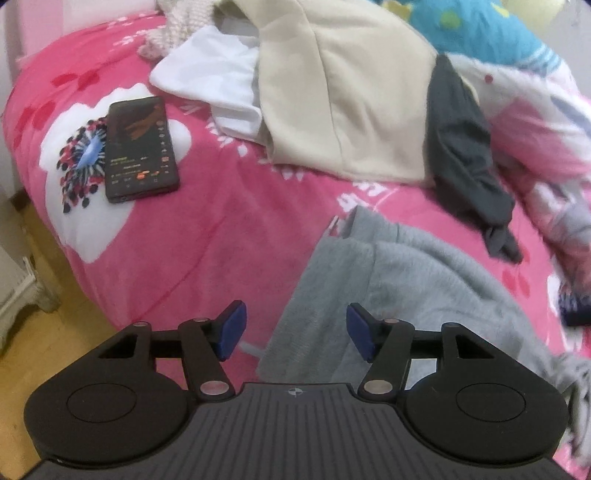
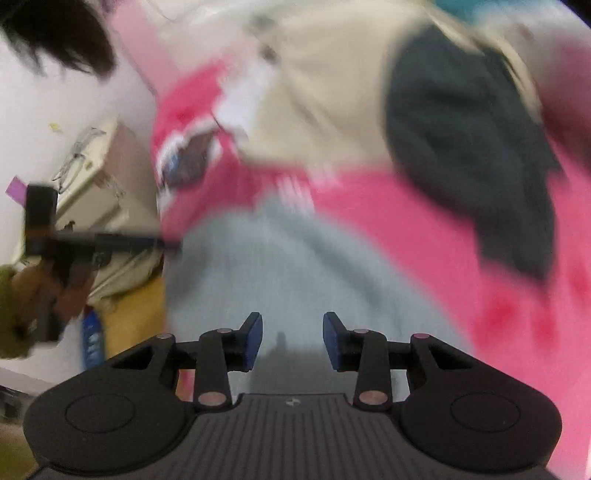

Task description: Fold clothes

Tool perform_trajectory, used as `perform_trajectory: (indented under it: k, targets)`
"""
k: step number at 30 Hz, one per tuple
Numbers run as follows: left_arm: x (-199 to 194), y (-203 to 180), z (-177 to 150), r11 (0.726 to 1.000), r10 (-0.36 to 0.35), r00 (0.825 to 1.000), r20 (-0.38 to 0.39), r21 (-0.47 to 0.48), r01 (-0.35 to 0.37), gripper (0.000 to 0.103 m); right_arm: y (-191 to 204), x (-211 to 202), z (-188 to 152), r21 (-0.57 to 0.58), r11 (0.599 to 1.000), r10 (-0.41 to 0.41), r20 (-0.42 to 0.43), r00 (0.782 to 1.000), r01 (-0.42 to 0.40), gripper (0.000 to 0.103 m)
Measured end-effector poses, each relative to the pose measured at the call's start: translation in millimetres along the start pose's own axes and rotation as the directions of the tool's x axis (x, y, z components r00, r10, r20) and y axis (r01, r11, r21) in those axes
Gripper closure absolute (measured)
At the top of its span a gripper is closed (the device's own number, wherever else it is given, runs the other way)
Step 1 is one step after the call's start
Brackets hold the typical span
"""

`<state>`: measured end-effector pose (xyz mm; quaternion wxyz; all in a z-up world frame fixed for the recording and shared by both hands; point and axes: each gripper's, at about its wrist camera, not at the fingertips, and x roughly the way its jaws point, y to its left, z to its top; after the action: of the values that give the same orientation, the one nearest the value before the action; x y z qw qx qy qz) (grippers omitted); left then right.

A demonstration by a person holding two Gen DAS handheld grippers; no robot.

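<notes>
Left wrist view, bottom centre: the left gripper (image 1: pixel 295 330) is seen w/ blue pads set wide apart, nothing held between them. Just beyond, lower right of frame, a grey garment (image 1: pixel 399 284) is spread crumpled on a pink blanket (image 1: pixel 236 236); its near edge lies below the right pad. At mid left a dark phone (image 1: pixel 141 147) is laid flat, screen lit. Further up, centre, a beige garment (image 1: pixel 340 99) is draped over a white cloth (image 1: pixel 218 77), w/ a dark grey garment (image 1: pixel 465 147) beside it at right. At top right a blue patterned fabric (image 1: pixel 491 29) is seen.

Right wrist view, heavily blurred: the right gripper (image 2: pixel 292 341) is also shown w/ pads apart, empty, poised over the grey garment (image 2: pixel 280 266). At left edge a hand (image 2: pixel 40 291) grasps the left gripper's handle.
</notes>
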<state>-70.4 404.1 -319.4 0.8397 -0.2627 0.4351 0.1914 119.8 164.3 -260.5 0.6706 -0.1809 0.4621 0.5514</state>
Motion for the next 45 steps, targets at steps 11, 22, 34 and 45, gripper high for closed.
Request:
perform_trajectory:
  k: [11,22,34,45]
  targets:
    - [14.1,-4.3,-3.5,0.998,-0.016,0.999,-0.029,0.054,0.017,0.043,4.9,110.1,13.5,-0.171,0.979,0.106,-0.047,0.993,-0.113,0.091]
    - [19.3,-27.4,25.6,0.991,-0.099,0.994,0.047,0.098,0.094,0.043,20.7,73.4,26.4,-0.352,0.934,-0.052,0.036,0.998,0.061,0.101]
    - [41.5,-45.6,38.1,0.977,-0.141,0.987,0.078,0.170,0.126,0.044,9.5,70.4,35.9,-0.335,0.926,-0.142,0.118,0.983,0.174,0.102]
    - [40.6,-50.7,48.2,0.961,-0.161,0.980,0.116,0.244,0.129,0.045,-3.7,115.8,30.9,-0.322,0.930,-0.164,0.071,0.984,0.178,0.101]
